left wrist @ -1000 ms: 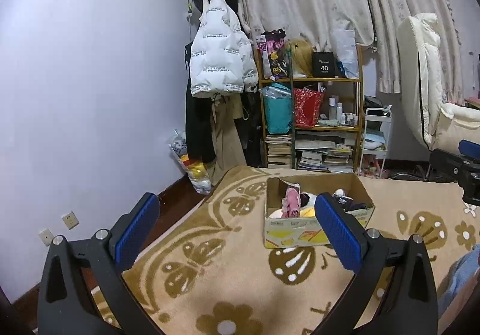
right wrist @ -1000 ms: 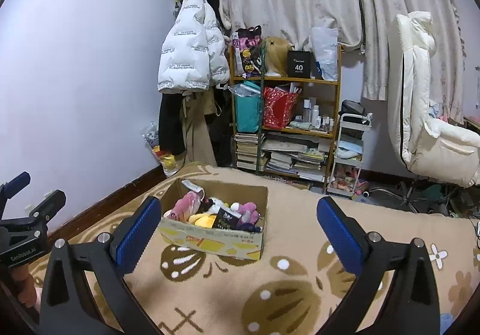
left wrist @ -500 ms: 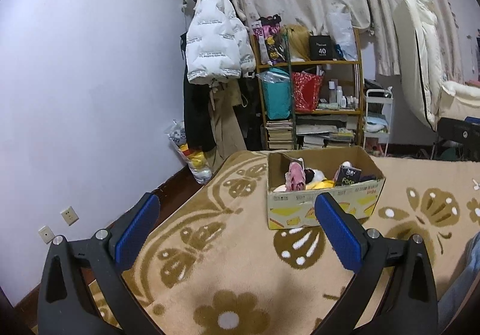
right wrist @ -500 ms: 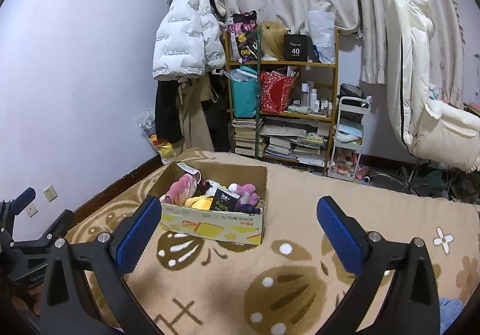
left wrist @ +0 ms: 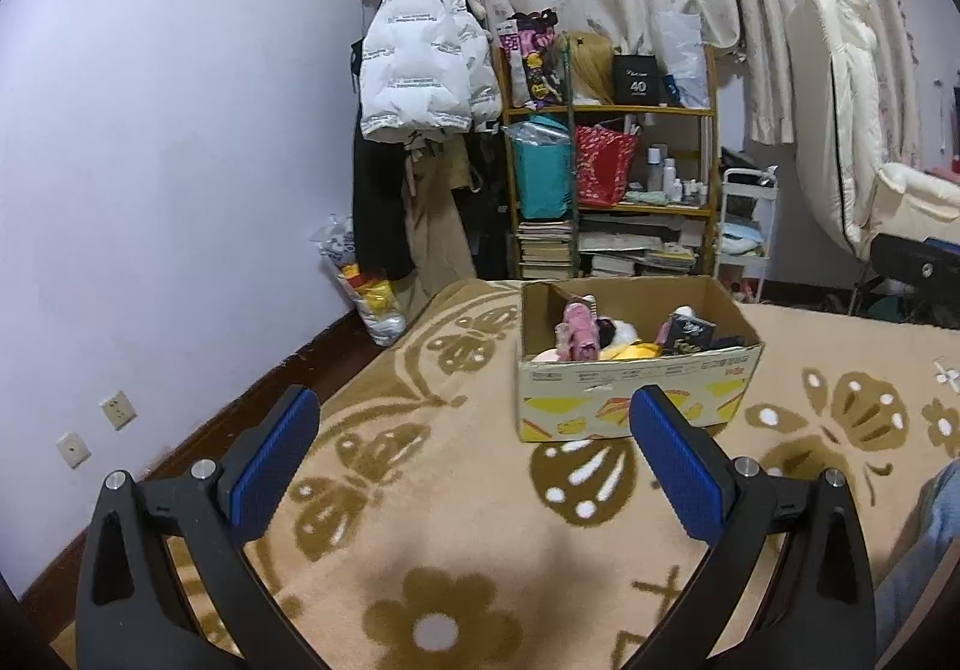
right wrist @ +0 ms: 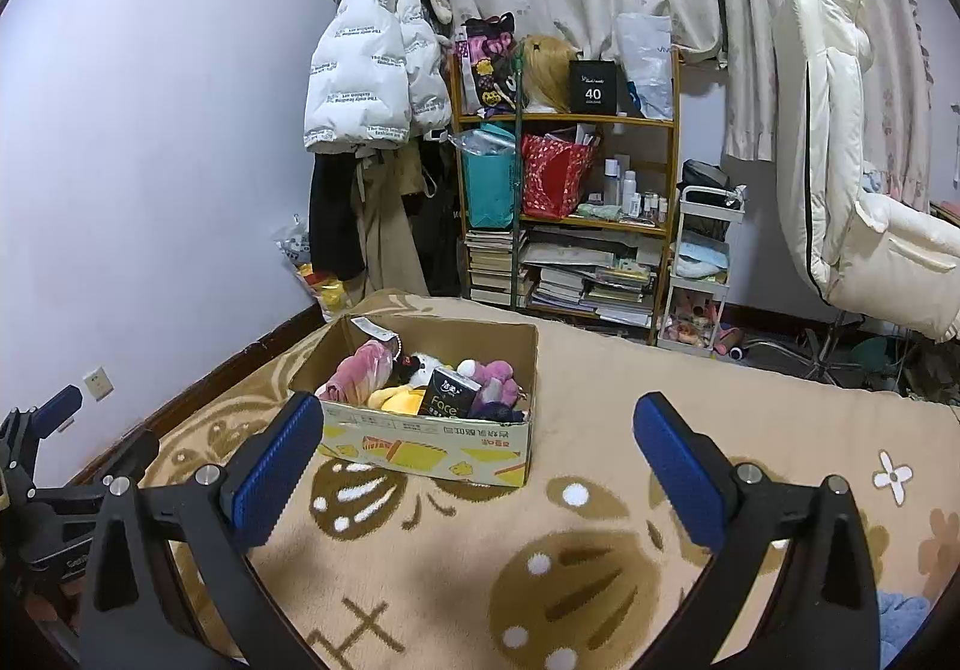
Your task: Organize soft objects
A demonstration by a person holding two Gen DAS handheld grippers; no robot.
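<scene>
I have both tongs held above the tan carpet with brown butterfly and flower patterns (left wrist: pixel 480 520), and neither grips anything. My left tongs (left wrist: pixel 474 448) stand wide apart, blue pads facing each other across bare carpet. My right tongs (right wrist: pixel 480 457) are spread just as wide.

The open brown cardboard box with yellow print (left wrist: pixel 630 400) sits on the carpet ahead of the left tongs, slightly toward their right finger. From the right wrist view the same box (right wrist: pixel 432 442) lies ahead and toward the left finger. Inside it I see a pink plush toy (right wrist: pixel 360 373), a yellow soft toy (right wrist: pixel 402 400), a purple plush toy (right wrist: pixel 495 373) and a black tissue pack (right wrist: pixel 450 393), all heaped together.

Beyond the box stands a wooden shelf unit crowded with books and bags (right wrist: pixel 570 214), with a white puffer jacket (right wrist: pixel 372 82) hanging to its left.
</scene>
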